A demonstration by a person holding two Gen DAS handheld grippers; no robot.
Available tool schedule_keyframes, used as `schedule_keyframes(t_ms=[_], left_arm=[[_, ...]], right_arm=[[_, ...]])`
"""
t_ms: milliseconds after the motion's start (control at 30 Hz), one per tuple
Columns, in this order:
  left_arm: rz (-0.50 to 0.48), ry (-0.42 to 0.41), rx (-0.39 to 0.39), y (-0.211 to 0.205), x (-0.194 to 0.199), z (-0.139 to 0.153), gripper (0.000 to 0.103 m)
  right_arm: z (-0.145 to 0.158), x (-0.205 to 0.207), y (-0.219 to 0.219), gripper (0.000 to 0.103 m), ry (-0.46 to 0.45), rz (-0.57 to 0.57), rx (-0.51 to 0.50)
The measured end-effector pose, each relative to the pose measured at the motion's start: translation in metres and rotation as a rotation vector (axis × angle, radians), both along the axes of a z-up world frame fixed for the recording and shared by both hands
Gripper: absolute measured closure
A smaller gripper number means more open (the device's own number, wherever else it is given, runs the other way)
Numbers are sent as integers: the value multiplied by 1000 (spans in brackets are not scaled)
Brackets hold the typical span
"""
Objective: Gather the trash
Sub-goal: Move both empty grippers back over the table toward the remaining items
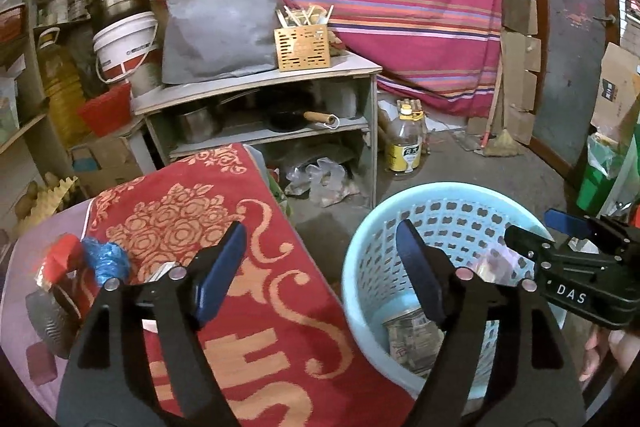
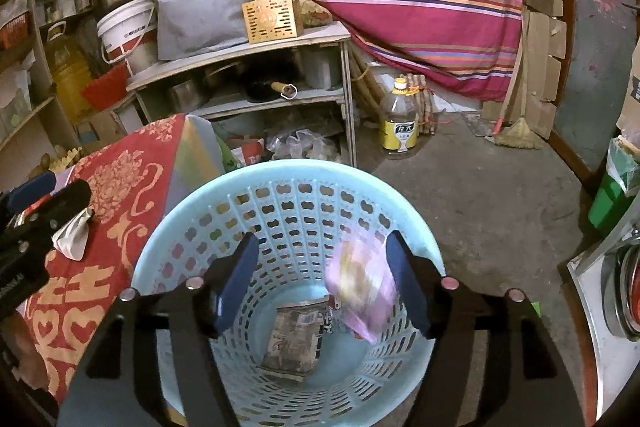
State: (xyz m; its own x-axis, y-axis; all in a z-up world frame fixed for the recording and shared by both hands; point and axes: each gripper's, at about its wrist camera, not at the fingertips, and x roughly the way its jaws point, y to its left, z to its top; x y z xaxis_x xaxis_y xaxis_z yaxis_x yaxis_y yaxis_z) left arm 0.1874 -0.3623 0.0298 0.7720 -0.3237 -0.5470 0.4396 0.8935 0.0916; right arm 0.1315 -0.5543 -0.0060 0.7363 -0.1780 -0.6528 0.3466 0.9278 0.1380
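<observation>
Right jaws (image 2: 322,279) gape over the basket (image 2: 420,247), pink wrapper (image 2: 362,291) loose between them.

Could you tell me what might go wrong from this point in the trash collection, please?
1. The pink wrapper is blurred between the right gripper's open fingers above the blue basket; it may catch on a finger instead of dropping in.
2. The crumpled white paper lies near the red cloth's edge and could slip off.
3. The left gripper and the right one sit close together, so they might collide.
</observation>
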Motion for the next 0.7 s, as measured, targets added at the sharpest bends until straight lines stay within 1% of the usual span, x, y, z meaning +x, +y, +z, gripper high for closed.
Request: schedule_keyframes(t_ms=[200,333,400,500,533,633,700], left_arm=[[26,2,-12,23,2,-1,23],[73,-46,6,48,-1,3,22],[86,-57,-10,62,-3,5,18],[153,-98,-23,91,-6,9,6],[167,-101,-27,100,-7,10,6],[188,-56,-3,129,0,9,6],[211,-48,4,152,2,8,6]], right_arm=[[6,3,12,25,-18,6,-19],[9,9,27,20,-33,25,-19],[10,12,34,17,-41,30,-19],[14,16,47,15,-55,34,-20],[15,18,52,14,-59,36,-17],[17,24,65,12,-74,46,6],[18,29,75,11,-82,53,23]])
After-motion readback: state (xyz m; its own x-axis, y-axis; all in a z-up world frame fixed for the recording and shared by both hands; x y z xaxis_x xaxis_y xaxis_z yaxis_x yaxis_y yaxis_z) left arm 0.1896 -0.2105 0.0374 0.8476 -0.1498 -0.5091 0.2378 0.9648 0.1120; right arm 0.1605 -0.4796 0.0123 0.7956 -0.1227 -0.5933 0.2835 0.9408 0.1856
